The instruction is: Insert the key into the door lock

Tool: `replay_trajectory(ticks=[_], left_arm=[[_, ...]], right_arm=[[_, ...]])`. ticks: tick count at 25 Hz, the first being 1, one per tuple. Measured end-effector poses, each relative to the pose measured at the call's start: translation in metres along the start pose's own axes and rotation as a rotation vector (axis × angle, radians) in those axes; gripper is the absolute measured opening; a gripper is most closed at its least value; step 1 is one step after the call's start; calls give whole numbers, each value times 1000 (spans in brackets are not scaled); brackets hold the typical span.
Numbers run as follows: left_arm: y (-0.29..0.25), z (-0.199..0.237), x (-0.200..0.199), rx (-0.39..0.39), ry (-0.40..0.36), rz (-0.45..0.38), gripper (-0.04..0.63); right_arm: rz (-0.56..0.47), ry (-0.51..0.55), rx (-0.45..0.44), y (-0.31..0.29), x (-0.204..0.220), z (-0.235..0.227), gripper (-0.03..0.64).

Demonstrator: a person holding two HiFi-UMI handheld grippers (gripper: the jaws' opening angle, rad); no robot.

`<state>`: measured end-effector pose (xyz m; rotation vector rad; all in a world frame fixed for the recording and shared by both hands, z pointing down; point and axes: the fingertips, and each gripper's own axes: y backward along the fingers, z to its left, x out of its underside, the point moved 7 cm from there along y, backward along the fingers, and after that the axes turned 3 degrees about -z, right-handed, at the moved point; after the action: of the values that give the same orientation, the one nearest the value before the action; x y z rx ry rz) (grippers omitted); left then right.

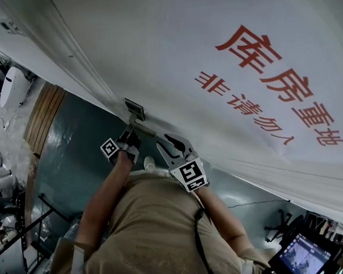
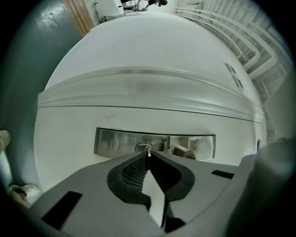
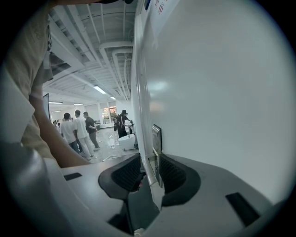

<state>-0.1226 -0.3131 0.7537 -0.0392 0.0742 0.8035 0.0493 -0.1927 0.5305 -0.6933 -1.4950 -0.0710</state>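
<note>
Large indoor industrial hall: exposed ceiling pipes (image 3: pixel 113 51), strip lights (image 3: pixel 98 89), people (image 3: pixel 74 132) standing about, white door (image 1: pixel 174 65) bearing red lettering (image 1: pixel 271 72).

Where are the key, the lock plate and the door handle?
key (image 2: pixel 148 151): left gripper view, the sliver of blade that shows.
lock plate (image 2: pixel 115 141): left gripper view, bare metal at its left end.
handle (image 3: pixel 150 171): right gripper view, its pale bar.

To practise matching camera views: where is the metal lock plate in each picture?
Head view: lock plate, left of centre.
Left gripper view: lock plate, lower centre, facing the camera.
Right gripper view: lock plate, centre, seen edge-on.
Shared landmark: the white door.
</note>
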Motion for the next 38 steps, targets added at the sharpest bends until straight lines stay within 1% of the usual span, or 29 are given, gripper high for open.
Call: replay_trajectory(ticks=[8,11,30,38], left_arm=[[-1,0,0,4,-3,0,32],[-1,0,-1,3,-12,2,32],[-4,1,1,7,-2,-6,32],[-4,-1,0,0,-16,-7,32]], right_arm=[[0,-3,-15,-6,-1,1,135],[1,-4,-14,-7,-1,-1,135],[-7,-1,-14,-5,-4,2,135],[-11,1,-8,-4,-4,4,135]])
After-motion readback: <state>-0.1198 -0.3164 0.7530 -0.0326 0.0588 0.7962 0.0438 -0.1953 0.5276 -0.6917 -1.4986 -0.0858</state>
